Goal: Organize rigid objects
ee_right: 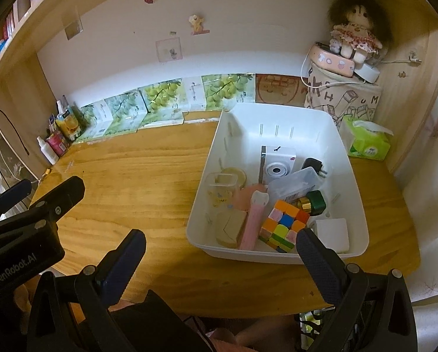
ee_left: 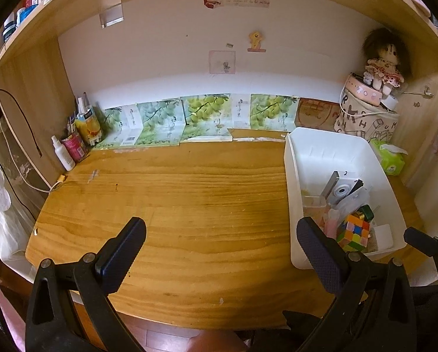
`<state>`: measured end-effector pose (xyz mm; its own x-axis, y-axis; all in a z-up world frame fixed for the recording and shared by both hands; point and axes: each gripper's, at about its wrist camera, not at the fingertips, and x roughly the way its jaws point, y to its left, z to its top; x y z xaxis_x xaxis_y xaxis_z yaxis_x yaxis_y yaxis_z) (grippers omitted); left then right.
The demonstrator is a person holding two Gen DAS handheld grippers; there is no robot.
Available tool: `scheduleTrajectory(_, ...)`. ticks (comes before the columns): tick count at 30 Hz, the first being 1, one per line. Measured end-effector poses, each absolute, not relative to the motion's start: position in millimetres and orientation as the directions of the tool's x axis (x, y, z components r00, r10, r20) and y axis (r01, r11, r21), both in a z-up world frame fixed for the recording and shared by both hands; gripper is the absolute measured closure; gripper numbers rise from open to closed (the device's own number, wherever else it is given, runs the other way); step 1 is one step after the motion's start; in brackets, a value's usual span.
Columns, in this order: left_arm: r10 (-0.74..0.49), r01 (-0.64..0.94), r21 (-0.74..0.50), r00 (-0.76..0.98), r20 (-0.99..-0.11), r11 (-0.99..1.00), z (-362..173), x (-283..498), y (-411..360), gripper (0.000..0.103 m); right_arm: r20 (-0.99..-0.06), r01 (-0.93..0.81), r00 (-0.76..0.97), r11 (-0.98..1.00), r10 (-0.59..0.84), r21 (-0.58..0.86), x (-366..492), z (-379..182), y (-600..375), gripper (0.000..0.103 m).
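Right gripper (ee_right: 221, 252) gapes near the smooth white plastic bin (ee_right: 277, 256).

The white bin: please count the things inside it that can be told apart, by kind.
In the white bin, right wrist view:
Puzzle cube: 1
White camera: 1
Black plug: 1
Wooden block: 1
Clear containers: 2
Total: 6; the others are unclear.

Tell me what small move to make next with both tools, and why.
Probably draw both back and stop. The white bin already holds the cube, camera and other bits, the desk shows nothing loose left to sort, and the left tool and right tool are open and hold nothing.
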<state>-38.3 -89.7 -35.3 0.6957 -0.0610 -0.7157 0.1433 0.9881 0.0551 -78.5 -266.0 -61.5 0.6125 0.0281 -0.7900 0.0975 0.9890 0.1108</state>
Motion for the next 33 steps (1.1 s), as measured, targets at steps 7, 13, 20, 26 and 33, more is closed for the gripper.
scheduleTrajectory(7, -0.061, 0.146, 0.054, 0.683, -0.728, 0.988, -37.9, -37.6, -88.8, 0.001, -0.811, 0.11, 0.584, 0.988, 0.024, 0.108, -75.5, -67.4, -266.5, 0.001)
scheduleTrajectory(13, -0.073, 0.159, 0.048, 0.673, -0.736, 0.986, -40.1, -38.2, -91.1, 0.001, -0.831, 0.135, 0.556, 0.986, 0.006, 0.097, -75.1, -73.3, -269.6, 0.001)
scheduleTrajectory(20, -0.09, 0.18, 0.043, 0.67, -0.737, 0.983, -40.0, -39.9, -95.3, 0.001, -0.841, 0.149, 0.541, 0.985, -0.004, 0.091, -75.8, -76.3, -273.9, 0.001)
scheduleTrajectory(26, -0.103, 0.194, 0.04, 0.669, -0.736, 0.98, -40.5, -41.1, -100.0, 0.001, -0.844, 0.158, 0.536, 0.984, -0.015, 0.082, -77.6, -76.8, -276.7, 0.001)
scheduleTrajectory(33, -0.112, 0.203, 0.039, 0.678, -0.726, 0.978, -39.0, -43.6, -104.9, 0.001, -0.847, 0.173, 0.53, 0.982, -0.029, 0.075, -80.5, -78.1, -282.7, 0.001)
